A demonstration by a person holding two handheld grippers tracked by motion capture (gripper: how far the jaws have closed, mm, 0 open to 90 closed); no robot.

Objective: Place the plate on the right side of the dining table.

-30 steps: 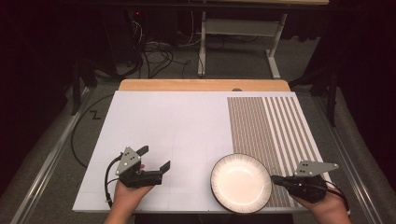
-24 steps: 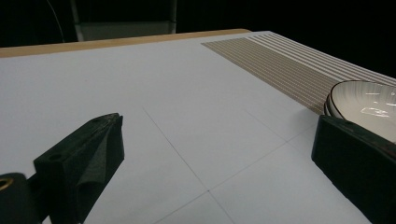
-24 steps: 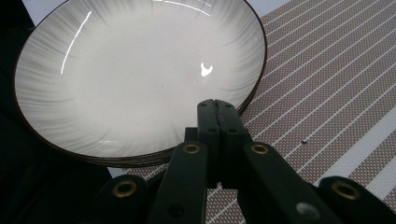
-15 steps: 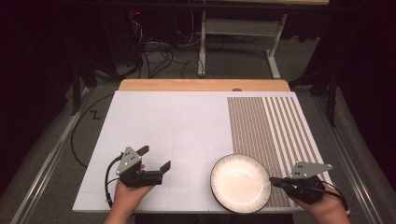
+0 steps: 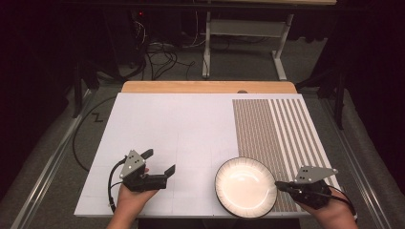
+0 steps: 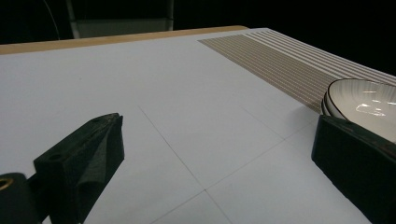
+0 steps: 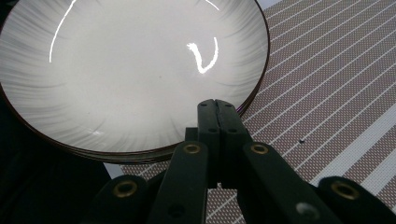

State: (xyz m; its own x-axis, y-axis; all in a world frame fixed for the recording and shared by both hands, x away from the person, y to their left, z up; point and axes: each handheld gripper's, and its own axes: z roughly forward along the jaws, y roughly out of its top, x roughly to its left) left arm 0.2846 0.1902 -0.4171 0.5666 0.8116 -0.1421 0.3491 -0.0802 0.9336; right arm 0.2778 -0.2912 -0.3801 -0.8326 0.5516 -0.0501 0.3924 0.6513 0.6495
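A person sits at a desk (image 5: 191, 124) covered by a white sheet, with a panel of brown and white stripes (image 5: 272, 129) along its right side. Both forearms come in from the bottom of the high view, each hand holding a two-jaw tool.

The task's thing is a white bowl (image 5: 246, 186) with a thin dark rim and faint grey lines fanning out from its centre. It stands upright near the front edge of the desk, right of centre, with its right edge over the first stripes of the panel. In the right gripper view the bowl (image 7: 130, 74) looks to be stacked on a second one, as a doubled rim shows along its lower edge, though the view is too close to be sure.

The right tool (image 5: 279, 185) lies low on the striped panel, pointing left at the bowl. Its jaws are pressed together with nothing between them, and in the right gripper view the tips of the right tool (image 7: 218, 105) sit right at the bowl's near rim; whether they touch it is hard to tell.

The left tool (image 5: 158, 162) is held above the white sheet at the front left, well apart from the bowl. Its jaws stand wide apart and hold nothing. In the left gripper view the bowl (image 6: 359, 100) shows far off to the right, just behind one jaw.
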